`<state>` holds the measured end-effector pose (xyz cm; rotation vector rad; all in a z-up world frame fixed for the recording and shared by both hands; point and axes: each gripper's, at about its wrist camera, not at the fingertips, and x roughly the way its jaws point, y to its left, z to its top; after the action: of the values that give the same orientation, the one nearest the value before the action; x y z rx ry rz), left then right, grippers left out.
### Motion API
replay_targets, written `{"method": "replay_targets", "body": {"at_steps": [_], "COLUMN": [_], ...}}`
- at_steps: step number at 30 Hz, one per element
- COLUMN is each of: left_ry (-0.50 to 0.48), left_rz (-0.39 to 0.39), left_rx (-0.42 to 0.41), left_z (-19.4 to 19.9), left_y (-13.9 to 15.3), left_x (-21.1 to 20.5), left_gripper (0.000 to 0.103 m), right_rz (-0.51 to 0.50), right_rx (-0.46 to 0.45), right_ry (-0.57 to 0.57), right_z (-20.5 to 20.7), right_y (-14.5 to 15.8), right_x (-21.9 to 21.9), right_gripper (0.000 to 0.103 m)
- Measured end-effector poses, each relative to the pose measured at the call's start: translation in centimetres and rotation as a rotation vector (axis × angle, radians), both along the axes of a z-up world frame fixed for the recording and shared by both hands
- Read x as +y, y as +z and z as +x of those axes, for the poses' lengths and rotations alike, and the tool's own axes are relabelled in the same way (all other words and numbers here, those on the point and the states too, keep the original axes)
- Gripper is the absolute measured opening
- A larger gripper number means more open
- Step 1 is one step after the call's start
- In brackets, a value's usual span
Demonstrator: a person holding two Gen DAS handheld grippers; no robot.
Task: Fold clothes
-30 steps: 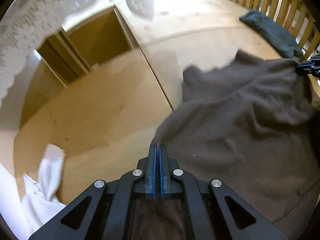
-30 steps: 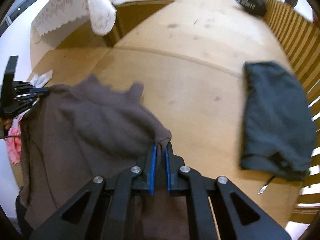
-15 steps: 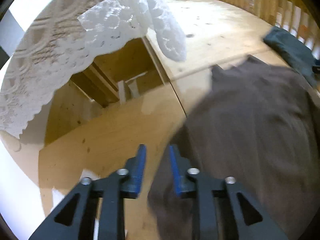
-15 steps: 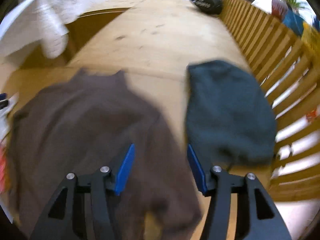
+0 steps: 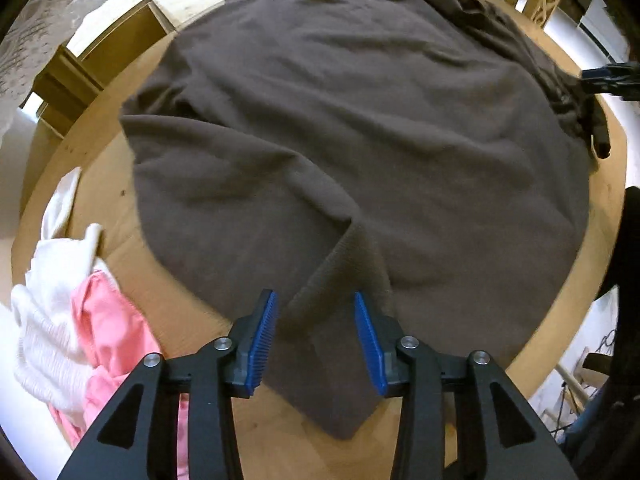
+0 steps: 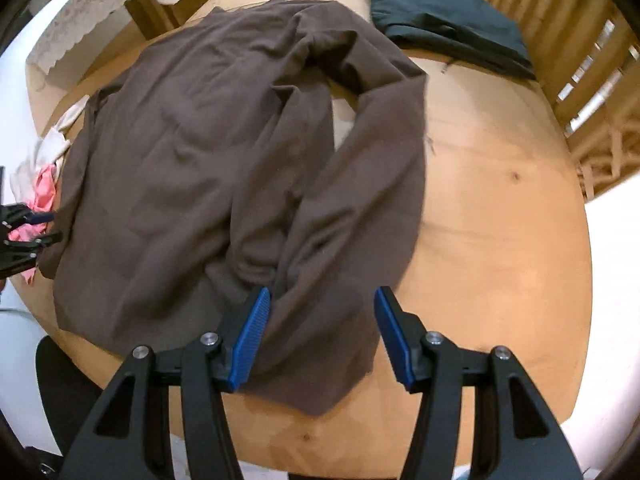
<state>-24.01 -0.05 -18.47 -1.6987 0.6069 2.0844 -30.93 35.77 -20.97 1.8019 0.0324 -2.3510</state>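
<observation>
Seen from the left wrist camera: at the lower left edge, a crumpled white garment [image 5: 48, 320] with a pink garment [image 5: 116, 340] against it, both lying on the wooden table [image 5: 180, 312]. At the bottom centre, left gripper [image 5: 316, 340], blue pads [image 5: 262, 340] spread and opening further, the ribbed cuff of a sleeve lying on the table between them but not pinched. Filling the middle of the frame, a brown sweater [image 5: 360, 112] spread flat over the table. At the far right edge, the tip of the right gripper [image 5: 608, 80], beside the sweater's rumpled side. Seen from the right wrist camera: at the left edge, the left gripper [image 6: 28, 232] beside the pink garment [image 6: 42, 188]. In the centre, the brown sweater [image 6: 192, 140], one sleeve looped back toward the lower centre. At the bottom centre, right gripper [image 6: 324, 336], jaws held wide, hovering over the sleeve end without pressing it. At upper right, a folded dark green garment [image 6: 448, 16], apart from the sweater, near a wooden slatted railing [image 6: 580, 60].
</observation>
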Motion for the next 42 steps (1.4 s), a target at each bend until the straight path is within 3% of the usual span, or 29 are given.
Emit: {"method": "replay_targets", "body": {"at_steps": [1,3,8,11,13,14,15,16,19,21,23,24,25,26,29,30,32,35,42], "left_ry": [0.007,0.026,0.116,0.211,0.302,0.353,0.412,0.479,0.604,0.625,0.61,0.588,0.564,0.52,0.382,0.341,0.282,0.225,0.225], "left_rz": [0.001,0.024,0.075,0.087,0.054,0.027,-0.027,-0.085,-0.139,-0.143,-0.132,-0.109,-0.083,-0.045,0.066,0.105,0.158,0.159,0.211], "left_rx": [-0.017,-0.04,0.01,0.061,0.112,0.137,0.156,0.165,0.191,0.219,0.235,0.227,0.217,0.197,0.117,0.08,0.014,-0.059,-0.146], "left_z": [0.0,0.1,1.1,1.8,1.3,0.7,0.4,0.5,1.2,2.3,3.5,4.5,5.4,6.5,8.7,9.4,10.5,11.3,10.8], "left_y": [-0.5,-1.0,1.8,4.6,5.8,6.1,5.8,5.7,7.2,8.3,8.8,9.1,9.3,9.2,7.4,6.4,4.5,1.6,-0.7], "left_x": [-0.1,-0.5,-3.6,-7.5,-11.2,-13.4,-15.1,-17.0,-22.3,-23.7,-23.2,-22.2,-21.3,-19.8,-14.3,-12.1,-8.7,-5.0,-2.4], "left_gripper": [0.002,0.002,0.001,0.001,0.002,0.002,0.006,0.007,0.013,0.019,0.025,0.025,0.026,0.027,0.029,0.029,0.029,0.03,0.031], "right_rz": [-0.01,-0.003,0.012,0.076,0.094,0.081,0.068,0.06,0.116,0.224,0.422,0.485,0.53,0.439,0.191,0.13,0.134,0.154,0.105], "right_rx": [-0.003,-0.004,-0.014,-0.02,-0.046,-0.059,-0.071,-0.08,-0.023,0.004,0.016,0.023,0.031,0.045,0.054,0.038,0.011,0.009,-0.042], "right_ry": [-0.015,-0.012,0.029,0.073,0.095,0.096,0.096,0.085,0.022,-0.095,-0.24,-0.284,-0.319,-0.289,-0.161,-0.098,0.012,0.073,0.037], "right_z": [0.9,1.9,3.3,3.7,3.6,3.6,3.5,3.4,3.2,2.8,2.5,2.7,2.9,3.4,4.7,5.1,5.5,5.5,4.6], "right_y": [-0.3,-0.3,-0.9,-2.0,-3.3,-3.6,-3.9,-3.8,-1.6,-0.3,0.6,1.2,1.8,2.3,3.0,2.6,0.8,-1.3,-3.5], "right_x": [0.2,-0.2,-1.3,-2.8,-3.3,-3.2,-3.0,-2.5,0.6,4.4,8.2,9.3,10.2,9.7,7.1,5.7,2.6,0.9,2.6], "right_gripper": [0.054,0.054,0.055,0.055,0.054,0.034,0.005,0.006,0.006,0.006,0.02,0.028,0.03,0.033,0.061,0.061,0.061,0.061,0.061]}}
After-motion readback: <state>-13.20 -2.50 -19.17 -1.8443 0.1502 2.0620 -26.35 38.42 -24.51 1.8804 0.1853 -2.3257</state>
